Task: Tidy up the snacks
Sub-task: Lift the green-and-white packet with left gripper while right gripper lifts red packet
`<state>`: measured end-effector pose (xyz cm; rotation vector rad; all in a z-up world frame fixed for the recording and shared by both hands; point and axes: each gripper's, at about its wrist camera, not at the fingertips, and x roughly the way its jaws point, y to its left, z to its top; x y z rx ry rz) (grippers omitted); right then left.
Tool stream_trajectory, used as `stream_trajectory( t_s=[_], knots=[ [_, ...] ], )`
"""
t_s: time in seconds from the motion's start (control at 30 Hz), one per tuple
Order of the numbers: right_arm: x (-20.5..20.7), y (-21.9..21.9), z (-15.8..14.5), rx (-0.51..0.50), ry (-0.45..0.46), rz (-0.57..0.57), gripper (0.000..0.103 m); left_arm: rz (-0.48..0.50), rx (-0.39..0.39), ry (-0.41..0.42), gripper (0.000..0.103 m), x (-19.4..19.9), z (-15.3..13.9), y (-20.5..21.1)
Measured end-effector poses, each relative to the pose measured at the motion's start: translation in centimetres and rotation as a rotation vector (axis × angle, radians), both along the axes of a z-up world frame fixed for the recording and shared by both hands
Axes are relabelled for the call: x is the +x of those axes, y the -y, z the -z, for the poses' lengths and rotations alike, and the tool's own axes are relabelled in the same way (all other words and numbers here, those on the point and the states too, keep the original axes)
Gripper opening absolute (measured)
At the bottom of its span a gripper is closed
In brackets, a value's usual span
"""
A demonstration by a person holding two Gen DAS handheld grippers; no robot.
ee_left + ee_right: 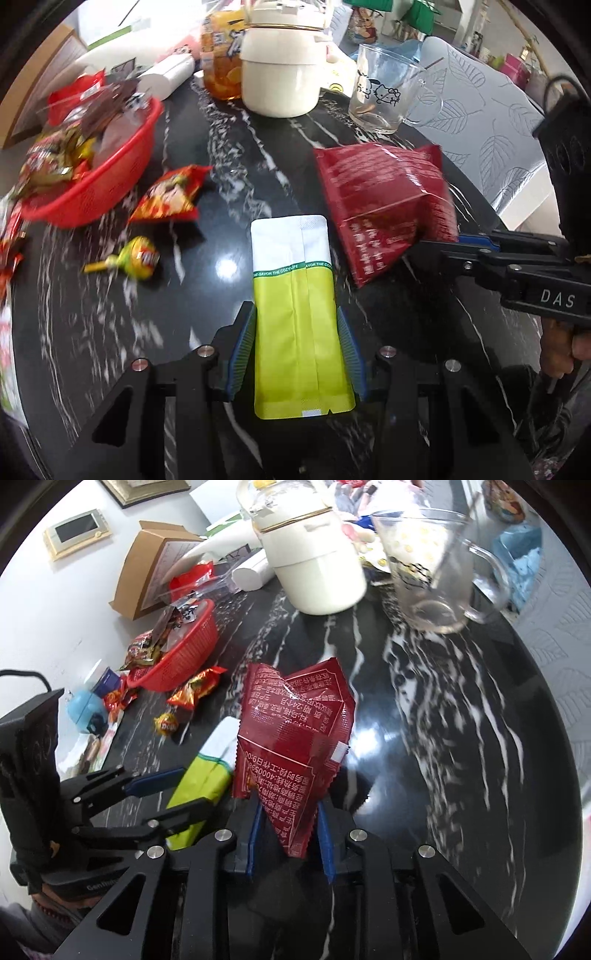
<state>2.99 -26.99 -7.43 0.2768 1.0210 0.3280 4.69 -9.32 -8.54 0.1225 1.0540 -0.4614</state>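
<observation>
Two handheld grippers worked over a black marble-patterned table [280, 177], each with a snack packet in its jaws. The left gripper [297, 354] clamped a yellow-and-white pouch [295, 295] by its yellow end, the blue pads pressed against both long sides. The right gripper [290, 843] pinched the narrow lower corner of a dark red packet [295, 731], which stood up between its blue pads.

Only the left wrist view showed the jar of orange fruit [221, 55] behind the cream-coloured pot [280, 74] and the leaf-patterned cloth [480, 122] beyond the table's right rim. It also caught the right gripper [439, 245] reaching in from the right with the red packet [384, 199]. Only the right wrist view showed the cardboard box [144, 576], a blue round object [86, 709] off the table's left edge, and the left gripper [173, 794] side-on with the pouch [199, 786].

A red basket [110, 177] heaped with wrapped snacks sat at the table's left edge, with an orange-red snack bag [171, 195] just beside it and a lollipop [140, 256] nearer the camera. A glass mug [388, 92] stood near the far right edge. The middle of the table between basket and mug lay bare.
</observation>
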Motion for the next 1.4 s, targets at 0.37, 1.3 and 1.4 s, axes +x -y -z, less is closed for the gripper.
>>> stream_trajectory(
  t_s=[0.37,1.3,1.4],
  knots=[
    [-4.4,-0.5,0.2,0.005,-0.033,0.002,0.026,-0.053,-0.020,-0.030,0.044,-2.8,0.0,-2.1],
    [-0.1,-4.2,0.3,-0.099,-0.151,0.076,0.102,-0.167,-0.030,-0.004,0.048,-1.9,0.3,-4.5],
    [0.1,-5.2,0.5,-0.183,-0.132,0.072,0.102,-0.164,-0.017,0.002,0.048,-2.0,0.3,-4.5]
  ],
)
